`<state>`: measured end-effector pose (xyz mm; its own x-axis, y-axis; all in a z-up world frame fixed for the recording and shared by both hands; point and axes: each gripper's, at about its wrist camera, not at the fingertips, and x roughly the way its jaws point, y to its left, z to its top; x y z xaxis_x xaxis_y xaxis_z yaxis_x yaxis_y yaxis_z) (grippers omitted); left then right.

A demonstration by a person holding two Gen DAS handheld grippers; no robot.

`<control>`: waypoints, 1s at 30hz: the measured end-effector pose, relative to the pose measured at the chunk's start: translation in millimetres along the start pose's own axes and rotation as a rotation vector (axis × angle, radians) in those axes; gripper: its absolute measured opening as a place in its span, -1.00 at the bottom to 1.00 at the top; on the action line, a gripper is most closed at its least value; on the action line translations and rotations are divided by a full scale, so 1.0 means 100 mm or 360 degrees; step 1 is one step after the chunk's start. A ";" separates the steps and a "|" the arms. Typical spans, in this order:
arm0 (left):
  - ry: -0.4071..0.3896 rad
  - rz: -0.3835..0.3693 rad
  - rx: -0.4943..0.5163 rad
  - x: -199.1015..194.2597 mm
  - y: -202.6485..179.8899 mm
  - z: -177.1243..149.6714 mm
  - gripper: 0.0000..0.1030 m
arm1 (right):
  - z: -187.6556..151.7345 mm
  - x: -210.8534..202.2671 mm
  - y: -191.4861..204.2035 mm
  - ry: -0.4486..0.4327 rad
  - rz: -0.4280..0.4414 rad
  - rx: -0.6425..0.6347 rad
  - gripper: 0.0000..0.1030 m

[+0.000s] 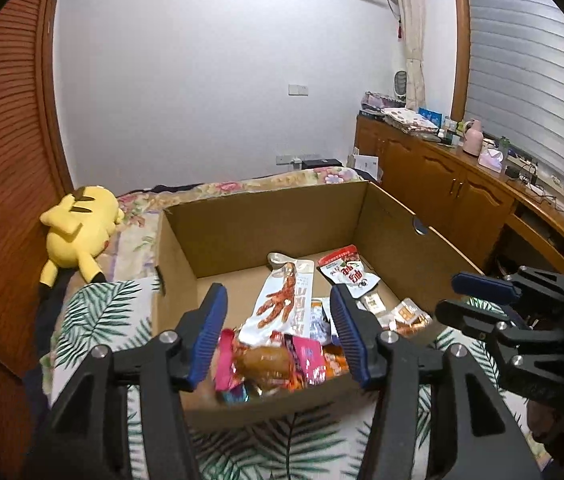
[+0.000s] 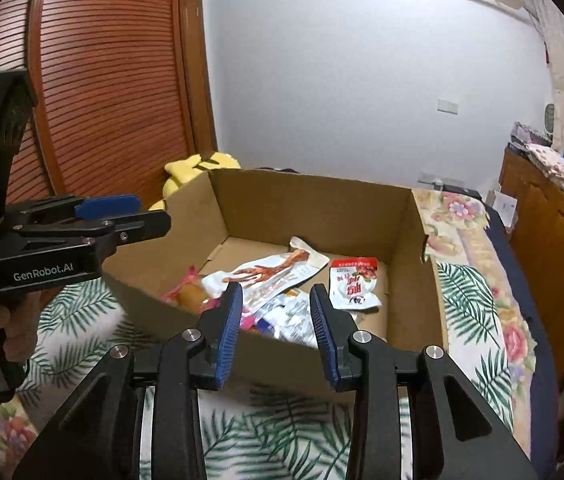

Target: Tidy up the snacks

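Hovering at the near wall of the cardboard box (image 1: pixel 242 220), the left gripper (image 1: pixel 278 332) has its blue fingers (image 1: pixel 210 332) apart with nothing clamped between them. The right gripper (image 2: pixel 274 332) likewise holds its fingers (image 2: pixel 228 332) apart and empty, just short of the same wall. Inside the box lie the snacks: a long white chicken-foot packet (image 1: pixel 285 300) on a heap of pink and orange wrappers (image 1: pixel 278 364), and a red-and-white pouch (image 2: pixel 353 284) on the bare floor beside them. The box sits on a leaf-print cover (image 2: pixel 266 432) on the bed, with a yellow plush toy (image 1: pixel 76 232) beyond it.
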<state>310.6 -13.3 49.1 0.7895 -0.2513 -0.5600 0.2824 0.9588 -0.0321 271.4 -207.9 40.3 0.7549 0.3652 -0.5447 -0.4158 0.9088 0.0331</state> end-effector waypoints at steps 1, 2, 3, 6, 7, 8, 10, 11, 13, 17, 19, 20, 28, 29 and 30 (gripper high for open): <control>-0.0010 0.0008 0.0006 -0.07 -0.02 -0.04 0.06 | -0.03 -0.07 0.03 -0.0007 -0.0008 0.0000 -0.27; -0.0017 0.0012 0.0008 -0.13 -0.03 -0.08 0.08 | -0.06 -0.11 0.05 -0.0013 -0.0016 0.0000 -0.25; -0.0027 0.0015 0.0010 -0.21 -0.05 -0.12 0.09 | -0.10 -0.18 0.08 -0.0022 -0.0029 0.0002 -0.20; -0.0052 0.0020 0.0016 -0.38 -0.09 -0.22 0.17 | -0.16 -0.31 0.15 -0.0043 -0.0052 0.0011 -0.08; -0.0060 0.0020 0.0018 -0.42 -0.10 -0.24 0.19 | -0.19 -0.35 0.18 -0.0049 -0.0061 0.0013 -0.04; -0.0071 0.0022 0.0021 -0.48 -0.12 -0.28 0.25 | -0.21 -0.38 0.20 -0.0054 -0.0069 0.0015 -0.02; -0.0094 0.0022 0.0022 -0.57 -0.15 -0.33 0.37 | -0.26 -0.45 0.25 -0.0068 -0.0086 0.0019 0.07; -0.0100 0.0023 0.0021 -0.61 -0.15 -0.36 0.37 | -0.29 -0.49 0.27 -0.0074 -0.0095 0.0021 0.09; -0.0102 0.0022 0.0017 -0.70 -0.17 -0.42 0.37 | -0.33 -0.55 0.30 -0.0084 -0.0110 0.0031 0.18; -0.0118 0.0025 0.0015 -0.86 -0.19 -0.51 0.58 | -0.38 -0.66 0.34 -0.0103 -0.0128 0.0043 0.40; -0.0153 0.0031 0.0026 -0.97 -0.23 -0.54 0.62 | -0.40 -0.73 0.36 -0.0122 -0.0137 0.0054 0.60; -0.0158 0.0030 0.0028 -1.01 -0.24 -0.55 0.65 | -0.41 -0.77 0.37 -0.0132 -0.0139 0.0058 0.65; -0.0206 0.0032 0.0002 -1.28 -0.28 -0.66 0.88 | -0.48 -0.97 0.48 -0.0172 -0.0170 0.0072 0.95; -0.0208 0.0036 0.0002 -1.30 -0.28 -0.68 0.89 | -0.49 -1.00 0.49 -0.0177 -0.0175 0.0074 1.00; -0.0214 0.0046 0.0000 -1.34 -0.29 -0.70 0.90 | -0.50 -1.04 0.51 -0.0188 -0.0190 0.0078 1.00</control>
<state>159.0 1.7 67.3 0.8632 -0.2393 -0.4445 0.2585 0.9658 -0.0178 146.2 -209.6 56.3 0.8529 0.2725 -0.4453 -0.2965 0.9549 0.0166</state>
